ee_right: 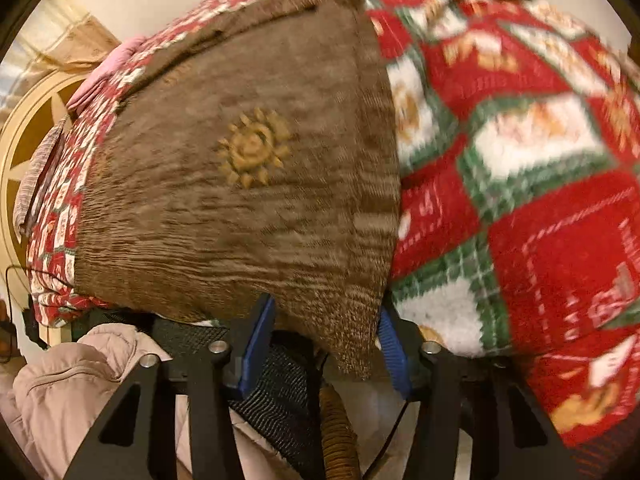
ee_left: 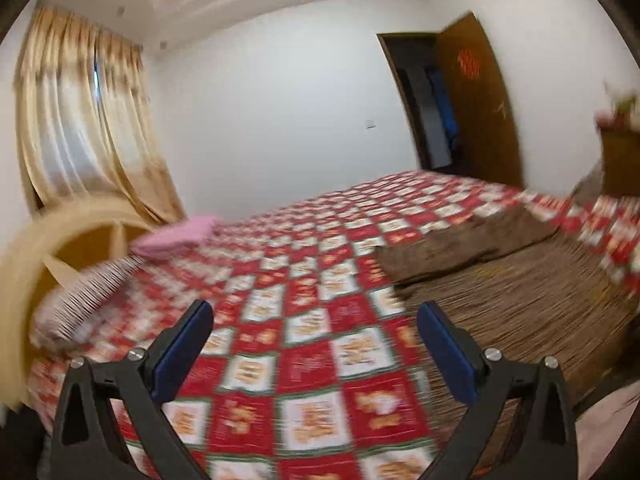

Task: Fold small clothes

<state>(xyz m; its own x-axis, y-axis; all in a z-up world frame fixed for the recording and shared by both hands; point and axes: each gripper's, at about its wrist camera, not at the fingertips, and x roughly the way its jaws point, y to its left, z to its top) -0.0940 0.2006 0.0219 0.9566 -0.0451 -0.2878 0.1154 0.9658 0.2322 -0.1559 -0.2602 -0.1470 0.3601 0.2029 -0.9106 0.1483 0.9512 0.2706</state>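
Brown garment [ee_right: 248,184] spread on the bed [ee_right: 520,208], one flap folded, more folds left; right fingers [ee_right: 326,344] half-closed around its near corner, grip unconfirmed; left fingers [ee_left: 316,344] wide apart, empty, garment off to their right.

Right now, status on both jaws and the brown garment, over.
Left gripper open, empty, above the bedspread. Right gripper straddling the brown garment corner at the bed edge; clamp not confirmed. Nothing blocking.
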